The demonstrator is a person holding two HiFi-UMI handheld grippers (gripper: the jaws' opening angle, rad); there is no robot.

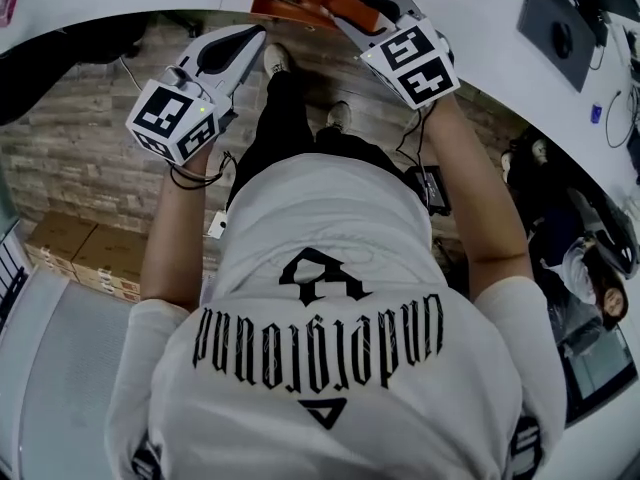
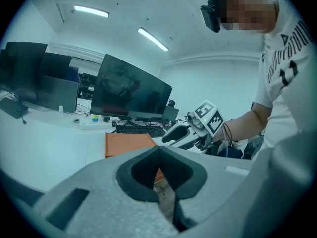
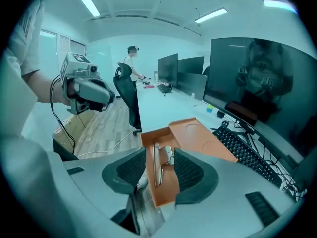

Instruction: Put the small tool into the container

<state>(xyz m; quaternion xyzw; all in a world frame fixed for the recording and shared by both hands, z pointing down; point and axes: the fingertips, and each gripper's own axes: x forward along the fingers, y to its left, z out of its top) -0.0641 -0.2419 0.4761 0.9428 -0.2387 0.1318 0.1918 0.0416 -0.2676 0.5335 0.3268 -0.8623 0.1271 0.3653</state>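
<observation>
A long white counter (image 3: 158,108) runs down a pale-walled office under ceiling strip lights (image 3: 86,0), carrying dark monitors (image 2: 131,90) and a black keyboard (image 3: 245,152). The floor (image 1: 80,148) is grey-brown wood plank, with cardboard boxes (image 1: 75,253) lying on it. A black office chair (image 3: 125,95) stands beside the counter, and a person (image 3: 132,58) stands farther down the room.
</observation>
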